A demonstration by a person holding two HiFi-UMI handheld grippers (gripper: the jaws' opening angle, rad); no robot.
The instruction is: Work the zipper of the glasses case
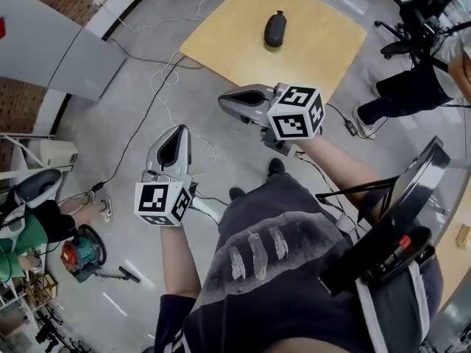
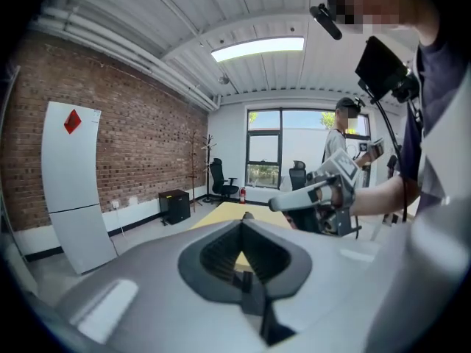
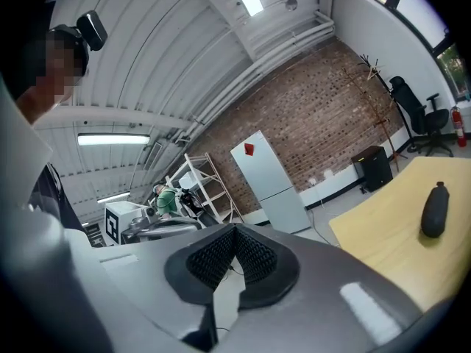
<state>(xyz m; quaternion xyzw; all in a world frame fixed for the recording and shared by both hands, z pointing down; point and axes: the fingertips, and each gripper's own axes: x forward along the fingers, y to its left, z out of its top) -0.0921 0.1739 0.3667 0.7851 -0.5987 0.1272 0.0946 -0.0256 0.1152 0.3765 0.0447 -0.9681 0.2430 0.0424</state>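
The dark oval glasses case (image 1: pixel 274 29) lies alone on a light wooden table (image 1: pixel 309 43) at the far side of the head view. It also shows at the right of the right gripper view, where the case (image 3: pixel 434 209) rests on the table (image 3: pixel 390 248). Both grippers hang over the grey floor, well short of the table. My left gripper (image 1: pixel 179 129) points away from me, jaws shut with nothing between them (image 2: pixel 241 222). My right gripper (image 1: pixel 223 101) points left, also shut and empty (image 3: pixel 235 229). The left gripper view shows the right gripper (image 2: pixel 316 195) crossing in front.
Cables (image 1: pixel 158 87) trail over the concrete floor. A white cabinet (image 1: pixel 59 50) stands at the left, by a brick wall. A person (image 1: pixel 412 87) and an office chair (image 1: pixel 423 6) are beyond the table's right side. A red and green tool (image 1: pixel 79 254) lies on the floor at the left.
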